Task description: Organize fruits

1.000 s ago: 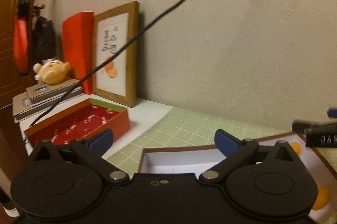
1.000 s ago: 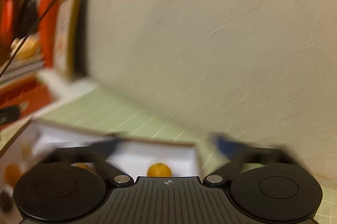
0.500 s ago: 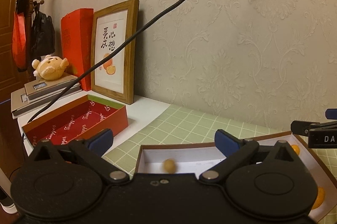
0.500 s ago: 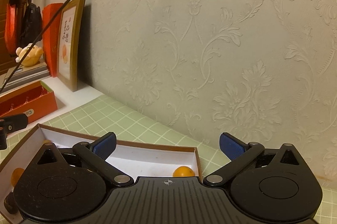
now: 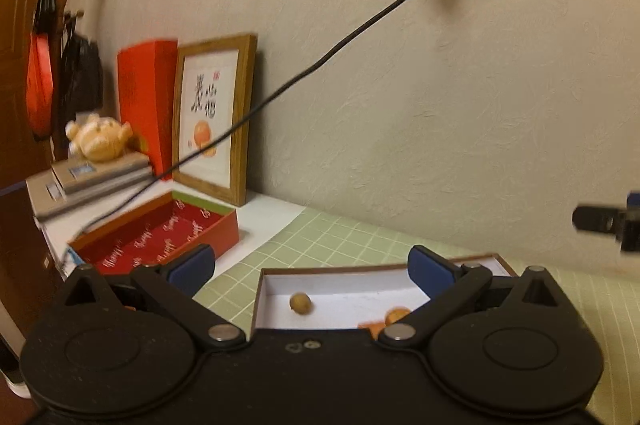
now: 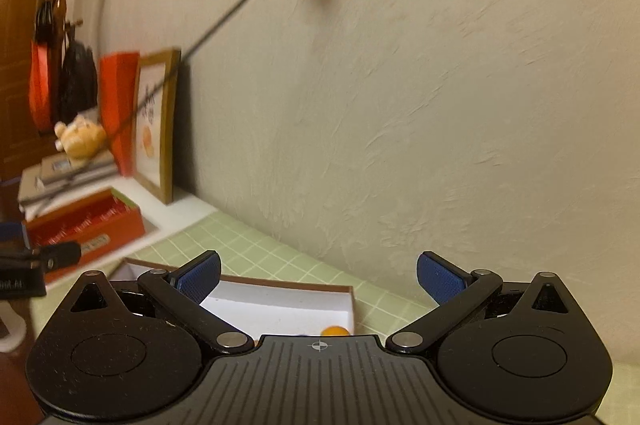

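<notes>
Grippers (image 5: 312,265) (image 6: 319,275) agape above fruit box (image 5: 344,287)

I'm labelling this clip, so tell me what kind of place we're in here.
Most likely a room in someone's home: a framed calligraphy picture leans against the wall, a plush toy sits on stacked books, and bags hang by a wooden door.

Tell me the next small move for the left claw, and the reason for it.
Probably lower the left claw toward the small tan fruit in the white box. The claw is open and empty, held above the box, and that fruit lies loose on the floor just ahead between its fingers.
</notes>
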Available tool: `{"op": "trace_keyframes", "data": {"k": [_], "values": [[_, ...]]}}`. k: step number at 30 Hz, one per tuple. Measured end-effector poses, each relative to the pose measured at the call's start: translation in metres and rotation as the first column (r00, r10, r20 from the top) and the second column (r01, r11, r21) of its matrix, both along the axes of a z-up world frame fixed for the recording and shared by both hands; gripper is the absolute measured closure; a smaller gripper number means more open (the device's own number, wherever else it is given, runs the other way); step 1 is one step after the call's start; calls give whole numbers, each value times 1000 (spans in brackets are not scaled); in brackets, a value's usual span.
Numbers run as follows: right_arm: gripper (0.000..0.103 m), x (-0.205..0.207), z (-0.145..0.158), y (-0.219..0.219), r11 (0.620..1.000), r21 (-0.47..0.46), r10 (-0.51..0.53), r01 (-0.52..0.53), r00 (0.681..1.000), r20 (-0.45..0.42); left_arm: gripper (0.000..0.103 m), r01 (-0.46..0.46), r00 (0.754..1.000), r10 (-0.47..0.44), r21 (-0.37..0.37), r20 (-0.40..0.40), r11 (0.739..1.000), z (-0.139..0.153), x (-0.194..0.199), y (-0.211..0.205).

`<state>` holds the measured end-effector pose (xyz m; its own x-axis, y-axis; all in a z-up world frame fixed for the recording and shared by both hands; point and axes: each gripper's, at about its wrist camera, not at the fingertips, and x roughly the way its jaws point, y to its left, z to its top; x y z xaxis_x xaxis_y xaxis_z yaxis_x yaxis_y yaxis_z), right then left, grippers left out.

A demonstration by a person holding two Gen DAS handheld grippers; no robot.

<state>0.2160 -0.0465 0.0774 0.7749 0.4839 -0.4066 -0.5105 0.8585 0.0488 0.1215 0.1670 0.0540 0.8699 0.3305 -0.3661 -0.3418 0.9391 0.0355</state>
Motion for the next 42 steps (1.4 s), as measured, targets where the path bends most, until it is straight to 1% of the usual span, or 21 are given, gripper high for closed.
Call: {"op": "trace_keyframes", "data": {"k": [2,3,6,10,13,15,18,20,21,23,25,29,32,36,42], "values": [[0,-26,10,-16,1000,10,8,-8,1000,8,6,21,1000,-21,30,1,999,6,-27,-14],[0,-38,13,-22,1000,6,10,-10,1000,15,6,29,1000,-29,32,-1,999,9,-36,-19],[0,-79,22,-38,1000,-7,22,-22,999,31,6,58,998,-59,28,17,998,14,-72,-38],[0,-132,25,-56,1000,-19,12,-11,1000,26,6,105,994,-105,13,23,994,16,-110,-65],[0,-163,19,-68,999,-33,-9,9,1000,13,6,122,992,-123,47,25,991,14,-132,-80],[0,-179,12,-73,999,-50,-13,13,1000,-6,6,122,992,-123,32,40,992,14,-146,-83],[0,-198,7,-83,997,-73,-36,35,999,-9,6,114,991,-115,23,65,993,12,-159,-86],[0,-209,11,-89,997,-58,-47,48,999,20,6,113,991,-115,27,71,993,9,-163,-90],[0,-213,12,-92,997,-53,-51,53,998,34,6,115,990,-117,30,74,993,7,-165,-92],[0,-216,10,-94,997,-63,-50,52,998,25,6,116,988,-120,43,100,992,6,-169,-96],[0,-220,7,-95,994,-81,-63,66,997,38,6,123,986,-128,53,103,991,6,-168,-98],[0,-227,7,-101,995,-74,-61,67,995,78,6,127,986,-134,80,98,989,2,-166,-102],[0,-222,5,-106,995,-55,-79,83,995,58,6,129,984,-138,88,109,988,1,-168,-104],[0,-217,5,-114,995,-1,-103,103,994,32,6,130,985,-139,88,106,988,0,-169,-104],[0,-216,6,-114,995,-9,-98,98,995,32,6,131,984,-140,80,109,988,1,-170,-100]]}}
